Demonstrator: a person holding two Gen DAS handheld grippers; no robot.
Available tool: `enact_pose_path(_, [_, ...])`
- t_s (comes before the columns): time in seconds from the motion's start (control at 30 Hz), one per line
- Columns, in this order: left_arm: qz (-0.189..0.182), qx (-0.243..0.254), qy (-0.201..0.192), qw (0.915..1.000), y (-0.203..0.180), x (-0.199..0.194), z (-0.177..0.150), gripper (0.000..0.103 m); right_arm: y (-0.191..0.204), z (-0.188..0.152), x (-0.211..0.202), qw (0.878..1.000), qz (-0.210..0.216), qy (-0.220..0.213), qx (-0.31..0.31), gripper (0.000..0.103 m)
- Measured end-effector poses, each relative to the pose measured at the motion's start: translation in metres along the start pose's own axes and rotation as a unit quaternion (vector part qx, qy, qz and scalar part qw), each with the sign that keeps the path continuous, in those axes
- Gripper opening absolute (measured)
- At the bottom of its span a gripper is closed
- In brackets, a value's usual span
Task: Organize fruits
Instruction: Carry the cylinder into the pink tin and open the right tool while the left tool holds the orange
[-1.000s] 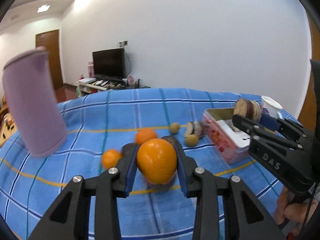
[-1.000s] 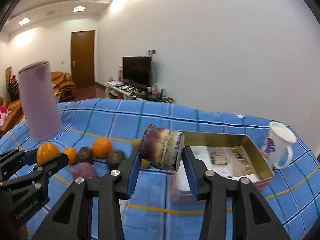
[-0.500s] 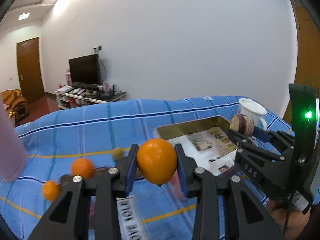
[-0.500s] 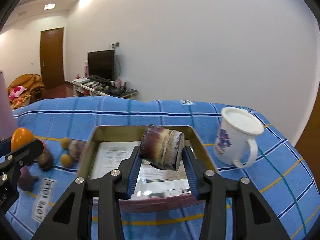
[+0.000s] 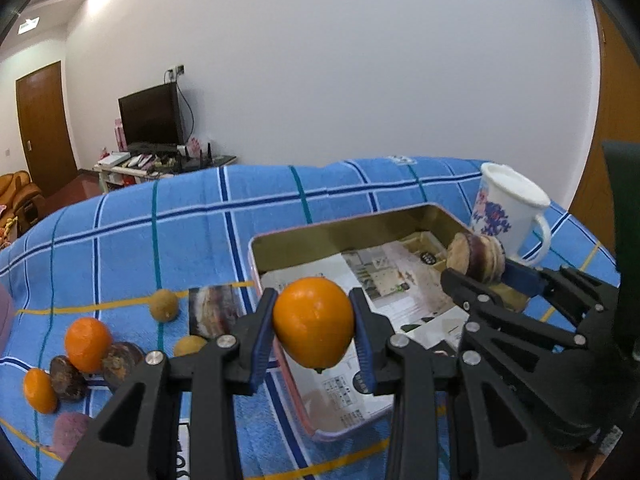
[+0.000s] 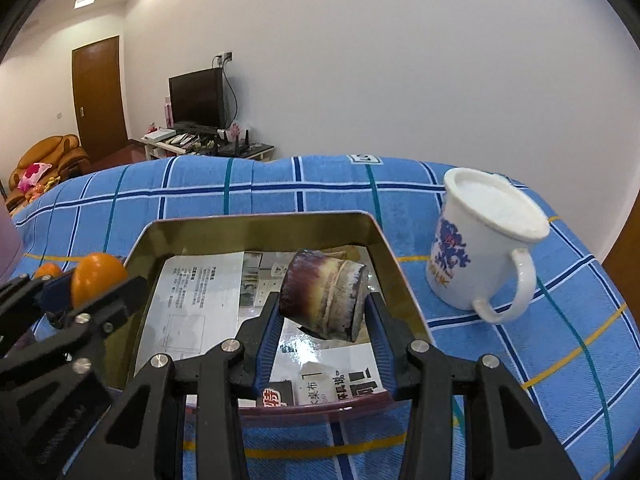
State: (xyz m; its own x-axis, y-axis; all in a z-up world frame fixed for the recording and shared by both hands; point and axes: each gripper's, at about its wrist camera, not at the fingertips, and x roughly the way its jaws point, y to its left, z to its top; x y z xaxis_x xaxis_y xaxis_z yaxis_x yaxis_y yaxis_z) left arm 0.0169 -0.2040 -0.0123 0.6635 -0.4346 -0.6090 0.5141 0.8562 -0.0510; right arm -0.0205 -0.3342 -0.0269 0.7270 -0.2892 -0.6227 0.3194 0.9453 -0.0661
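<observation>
A round, glossy orange fruit [image 5: 314, 322] was clamped between the blue pads of the left gripper [image 5: 314, 326] and was held in the air over the near left corner of the shallow rectangular metal tin with a gold inside and pink outer wall [image 5: 280, 242]; it was judged to have been carried there so that it could be let go into the tin, whose floor was lined with printed paper. A short, purple-and-cream cut length of sugarcane [image 6: 323, 294] was gripped in the same way across its sides by the right gripper [image 6: 323, 312], lying tilted between the pads and suspended above the tin's right half, apparently for the same reason. Neither piece was seen to touch the paper lining. The remaining fruits, among them a smaller orange [image 5: 87, 344], dark round ones and small tan ones, were left on the blue checked cloth [image 5: 160, 224] well to the left of the tin. A white flowered mug [image 6: 482, 240] was stood just beside the tin's right wall.
</observation>
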Motion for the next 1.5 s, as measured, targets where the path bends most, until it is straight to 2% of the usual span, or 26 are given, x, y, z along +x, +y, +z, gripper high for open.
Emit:
enact_pose_path(0.4, [0.016, 0.013, 0.005, 0.9998, -0.012, 0.012, 0.0, 0.037, 0.002, -0.005, 0.015, 0.999, 0.017, 0.036, 0.0, 0.044])
enact_pose_path(0.73, [0.017, 0.011, 0.009, 0.9998, -0.01, 0.016, 0.001, 0.038, 0.001, -0.004, 0.014, 0.999, 0.016, 0.034, 0.0, 0.044])
enact_pose_path(0.9, [0.02, 0.003, -0.002, 0.9998, -0.008, 0.01, -0.001, 0.04, 0.001, -0.003, 0.013, 0.999, 0.02, 0.031, 0.001, 0.045])
enact_pose_path(0.93, [0.025, 0.004, -0.009, 0.9996, -0.008, 0.007, -0.002, 0.043, 0.002, -0.002, 0.013, 0.999, 0.018, 0.029, 0.001, 0.045])
enact_pose_path(1.0, [0.048, 0.002, -0.023, 0.9986, -0.008, 0.0, -0.004, 0.056, 0.002, -0.002, 0.009, 1.0, 0.011, 0.02, 0.001, 0.045])
enact_pose_path(1.07, [0.066, -0.015, -0.036, 0.997, -0.001, -0.007, -0.005, 0.077, 0.001, -0.001, 0.004, 1.0, 0.003, 0.009, 0.004, 0.046])
enact_pose_path(1.1, [0.07, -0.024, -0.041, 0.9965, 0.003, -0.01, -0.005, 0.08, -0.001, 0.0, 0.001, 1.0, 0.001, 0.001, 0.008, 0.05])
enact_pose_path(1.13, [0.071, -0.034, -0.046, 0.9958, 0.007, -0.013, -0.006, 0.085, -0.002, 0.001, -0.001, 1.0, 0.001, -0.004, 0.011, 0.061])
enact_pose_path(1.2, [0.072, -0.051, -0.058, 0.9944, 0.015, -0.021, -0.007, 0.093, -0.005, 0.001, -0.008, 1.0, -0.002, -0.02, 0.022, 0.072])
enact_pose_path(1.23, [0.073, -0.055, -0.065, 0.9937, 0.017, -0.024, -0.007, 0.098, -0.006, 0.001, -0.01, 0.999, 0.0, -0.027, 0.024, 0.074])
enact_pose_path(1.5, [0.12, -0.026, -0.113, 0.986, 0.022, -0.055, -0.015, 0.099, 0.007, -0.003, -0.033, 0.995, -0.007, -0.096, -0.004, 0.075])
